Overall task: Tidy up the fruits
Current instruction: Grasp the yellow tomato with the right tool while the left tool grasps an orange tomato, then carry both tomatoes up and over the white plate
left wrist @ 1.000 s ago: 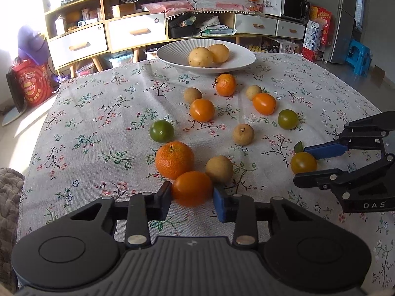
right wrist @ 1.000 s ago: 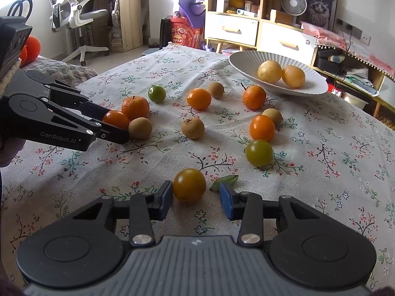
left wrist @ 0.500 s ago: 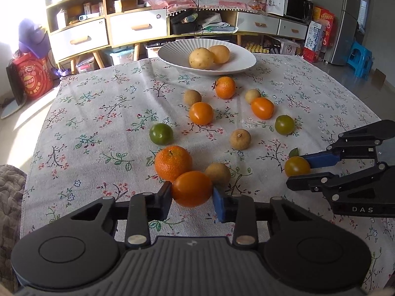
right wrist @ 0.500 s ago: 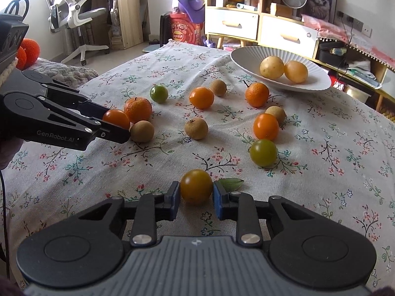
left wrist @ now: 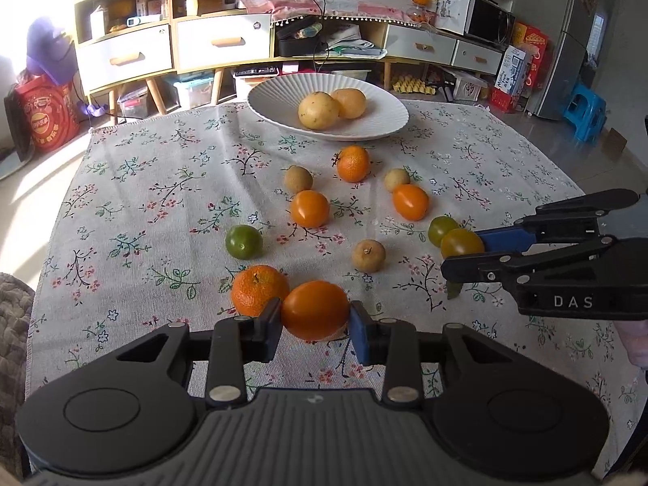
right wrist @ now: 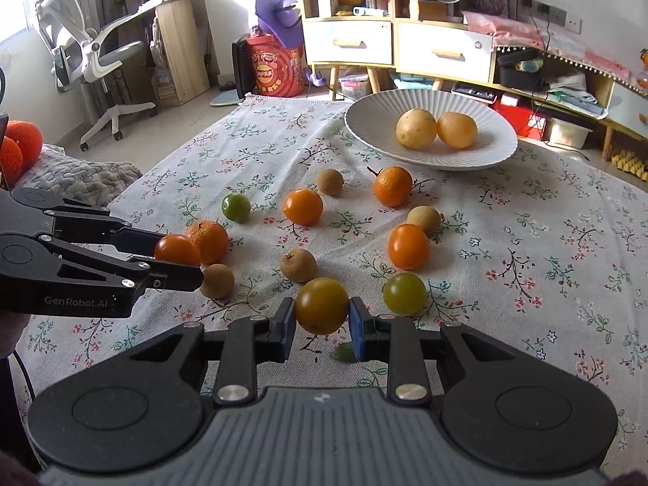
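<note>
My left gripper (left wrist: pixel 315 326) is shut on a smooth orange tomato (left wrist: pixel 315 308), held just above the cloth beside a bumpy mandarin (left wrist: pixel 256 289). My right gripper (right wrist: pixel 320 322) is shut on a yellow-brown tomato (right wrist: pixel 321 305), lifted off the cloth; a green leaf (right wrist: pixel 343 351) lies beneath it. In the left wrist view the right gripper (left wrist: pixel 465 252) shows at the right with that tomato (left wrist: pixel 459 243). A white ribbed bowl (left wrist: pixel 275 97) at the far side holds two yellow fruits (left wrist: pixel 318 111). Several orange, green and brown fruits lie loose between.
A floral cloth (left wrist: pixel 162 186) covers the table. Loose on it are a green lime (left wrist: pixel 243 241), a brown fruit (left wrist: pixel 367 256) and a green tomato (right wrist: pixel 405 293). Shelving and drawers (left wrist: pixel 218 40) stand behind. An office chair (right wrist: pixel 89 52) stands at the left.
My right gripper closed on the yellow-brown tomato and lifted it off the cloth, leaving the leaf behind. My left gripper kept its hold on the orange tomato and raised it slightly.
</note>
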The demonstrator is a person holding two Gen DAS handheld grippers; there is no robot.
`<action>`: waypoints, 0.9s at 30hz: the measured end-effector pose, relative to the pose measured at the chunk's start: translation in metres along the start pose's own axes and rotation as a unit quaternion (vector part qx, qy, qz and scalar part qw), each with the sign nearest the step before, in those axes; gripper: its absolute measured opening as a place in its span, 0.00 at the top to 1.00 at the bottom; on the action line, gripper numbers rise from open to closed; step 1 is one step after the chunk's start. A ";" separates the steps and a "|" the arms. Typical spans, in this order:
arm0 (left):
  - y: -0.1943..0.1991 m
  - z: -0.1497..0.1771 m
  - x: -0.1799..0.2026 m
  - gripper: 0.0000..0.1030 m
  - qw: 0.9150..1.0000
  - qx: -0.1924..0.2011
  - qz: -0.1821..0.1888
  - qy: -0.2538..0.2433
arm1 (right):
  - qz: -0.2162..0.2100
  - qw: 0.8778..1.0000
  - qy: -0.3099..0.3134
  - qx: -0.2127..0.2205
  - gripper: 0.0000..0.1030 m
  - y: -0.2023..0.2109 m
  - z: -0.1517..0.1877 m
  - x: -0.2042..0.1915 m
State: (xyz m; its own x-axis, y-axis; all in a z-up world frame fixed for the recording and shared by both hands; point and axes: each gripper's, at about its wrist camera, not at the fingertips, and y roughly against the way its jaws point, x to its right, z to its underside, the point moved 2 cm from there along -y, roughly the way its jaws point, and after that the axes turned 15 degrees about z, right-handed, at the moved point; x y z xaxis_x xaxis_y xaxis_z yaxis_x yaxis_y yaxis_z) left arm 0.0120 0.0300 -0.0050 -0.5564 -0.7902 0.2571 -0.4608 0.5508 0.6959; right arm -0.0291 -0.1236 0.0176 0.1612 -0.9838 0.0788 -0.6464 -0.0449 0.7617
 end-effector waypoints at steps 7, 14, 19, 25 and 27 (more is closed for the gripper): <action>-0.007 -0.015 0.004 0.71 1.000 -0.003 0.002 0.015 | 0.007 1.000 -0.018 -0.013 0.76 -0.008 -0.010 0.008; -0.018 -0.035 0.014 0.71 1.000 0.004 0.005 0.014 | 0.015 0.999 -0.037 -0.017 0.76 -0.011 -0.023 0.022; -0.024 -0.050 0.016 0.71 1.000 0.017 0.008 0.020 | 0.014 0.999 -0.050 -0.013 0.76 -0.014 -0.032 0.035; -0.035 -0.070 0.019 0.71 0.999 0.029 0.001 0.016 | 0.006 0.998 -0.068 -0.012 0.76 -0.020 -0.043 0.044; -0.034 -0.076 0.022 0.71 0.999 0.038 -0.003 0.004 | 0.006 0.998 -0.069 -0.010 0.76 -0.024 -0.049 0.047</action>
State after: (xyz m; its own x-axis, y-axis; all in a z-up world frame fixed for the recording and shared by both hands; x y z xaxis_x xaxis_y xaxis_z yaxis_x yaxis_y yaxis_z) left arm 0.0679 -0.0264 0.0274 -0.5477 -0.7954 0.2595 -0.5158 0.5652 0.6438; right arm 0.0306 -0.1600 0.0349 0.0494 -0.9988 -0.0007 -0.6321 -0.0318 0.7742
